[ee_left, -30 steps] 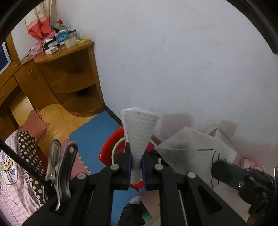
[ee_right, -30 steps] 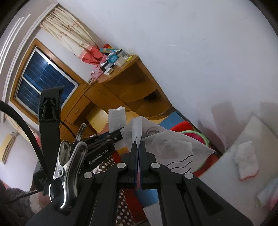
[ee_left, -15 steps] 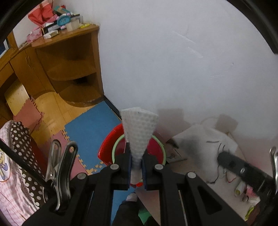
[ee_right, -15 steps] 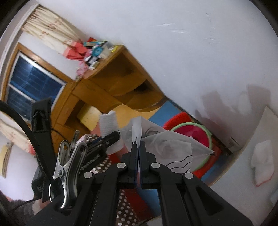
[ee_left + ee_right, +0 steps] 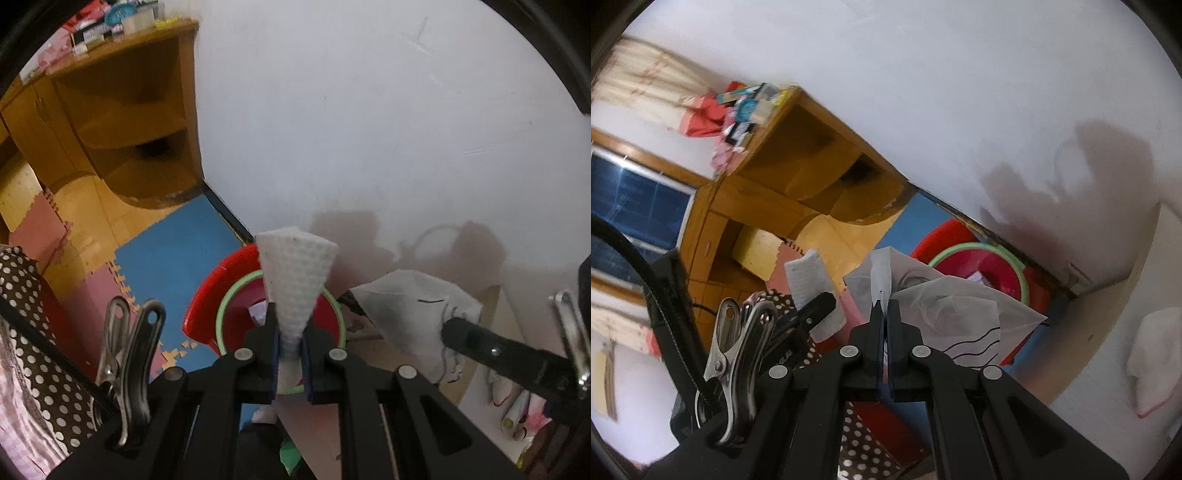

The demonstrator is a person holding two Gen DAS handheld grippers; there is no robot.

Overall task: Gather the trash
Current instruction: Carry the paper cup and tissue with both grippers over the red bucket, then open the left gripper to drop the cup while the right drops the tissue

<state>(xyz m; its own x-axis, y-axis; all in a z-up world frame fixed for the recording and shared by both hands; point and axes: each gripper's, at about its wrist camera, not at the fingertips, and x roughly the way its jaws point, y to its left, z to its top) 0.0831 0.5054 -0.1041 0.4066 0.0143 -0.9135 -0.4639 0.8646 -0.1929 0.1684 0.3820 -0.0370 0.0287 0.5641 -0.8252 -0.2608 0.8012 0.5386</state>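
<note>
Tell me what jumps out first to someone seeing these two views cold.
First, the left tool pinching a white dimpled paper towel that fans upward, dead centre. Just beyond it on the floor by the white wall sits a red bin with a green rim. In the right wrist view, the right tool clamps a crumpled sheet of thin paper marked with wavy black lines, the same bin behind it.

No word, brand or number can be read anywhere. The other gripper's arm [image 5: 783, 356] in the right wrist view bears pale lettering, too blurred and hidden to make out. The thin paper [image 5: 964, 317] carries only black wavy lines, and the packages on the wooden shelf [image 5: 122, 22] are smeared beyond reading.
</note>
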